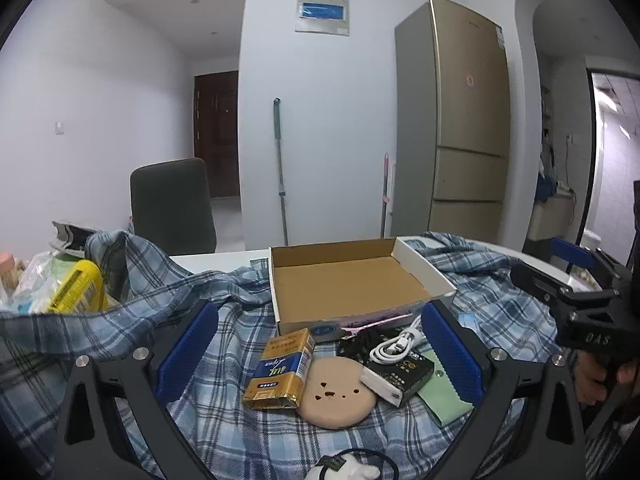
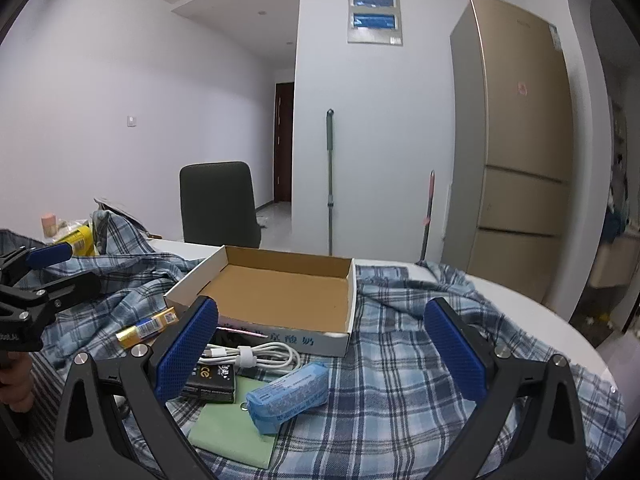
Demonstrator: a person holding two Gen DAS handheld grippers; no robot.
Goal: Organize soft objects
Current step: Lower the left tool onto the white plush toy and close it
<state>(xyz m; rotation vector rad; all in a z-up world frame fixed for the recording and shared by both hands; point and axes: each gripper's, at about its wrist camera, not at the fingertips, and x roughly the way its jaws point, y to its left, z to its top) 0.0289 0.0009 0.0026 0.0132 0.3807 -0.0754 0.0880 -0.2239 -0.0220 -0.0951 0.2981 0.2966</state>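
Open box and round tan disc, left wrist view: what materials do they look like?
Open shallow box: looks like corrugated cardboard, matte brown inside, white printed outside, folded corner flaps. Round tan disc: probably soft foam or sponge, matte, with rounded edge and small punched holes; hard to confirm.

White plush [image 1: 352, 468] cut off below; black box [image 2: 210, 380] half hidden.

The cloth [image 2: 400, 360] is blue-and-white plaid; the box [image 2: 280, 292] is brown inside, white outside; the tissue pack [image 2: 288, 396] is light blue; the cable [image 2: 256, 356] white; the round pad [image 1: 338, 394] tan, perhaps pinkish; the carton [image 1: 280, 368] gold and blue; the card [image 2: 232, 432] pale green.
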